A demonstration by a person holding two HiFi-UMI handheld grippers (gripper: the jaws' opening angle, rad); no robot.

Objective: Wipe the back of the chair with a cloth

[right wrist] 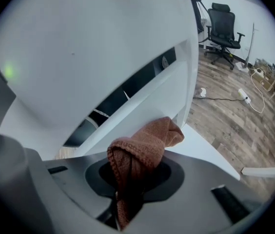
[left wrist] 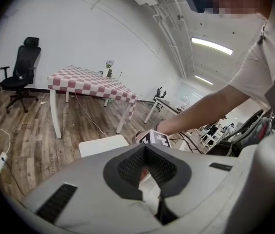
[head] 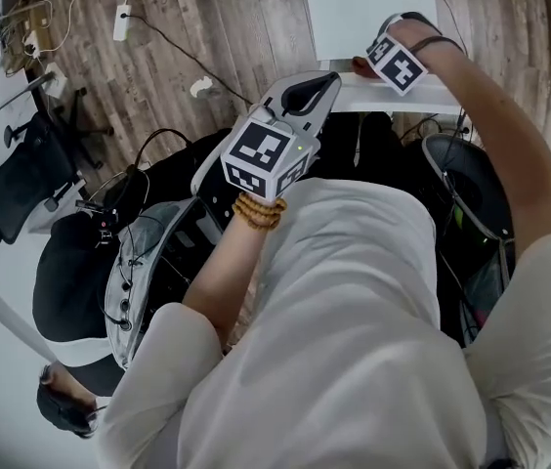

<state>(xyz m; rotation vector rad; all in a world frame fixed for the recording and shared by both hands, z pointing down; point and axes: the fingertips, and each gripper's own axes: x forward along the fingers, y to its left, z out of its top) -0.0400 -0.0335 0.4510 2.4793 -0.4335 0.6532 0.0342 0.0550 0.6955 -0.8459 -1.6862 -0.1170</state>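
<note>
My right fingers (right wrist: pixel 109 175) are clamping a brown cloth (right wrist: pixel 145 145), the folded wad bulging up out of the right gripper (right wrist: pixel 132 182) between them. The cloth's free end is reaching forward and lying against the white chair back (right wrist: pixel 93 43), just below a long dark slot in it. To the right of the cloth the chair's white seat (right wrist: pixel 210 152) is showing, with the wooden floor (right wrist: pixel 235 116) beyond it.

My left fingers (left wrist: pixel 127 167) are sitting together with nothing between them, only a thin seam showing where they meet. I am holding the left gripper (left wrist: pixel 149 179) up in the air, well back from the chair and apart from everything. Past its tip I am seeing my right arm (left wrist: pixel 210 106) stretching out over the chair.

Farther off in the room a desk with a red and white checked cover (left wrist: pixel 91 84) is standing on the floor, and a black office chair (left wrist: pixel 23 67) is standing by the wall to the left of it.
</note>
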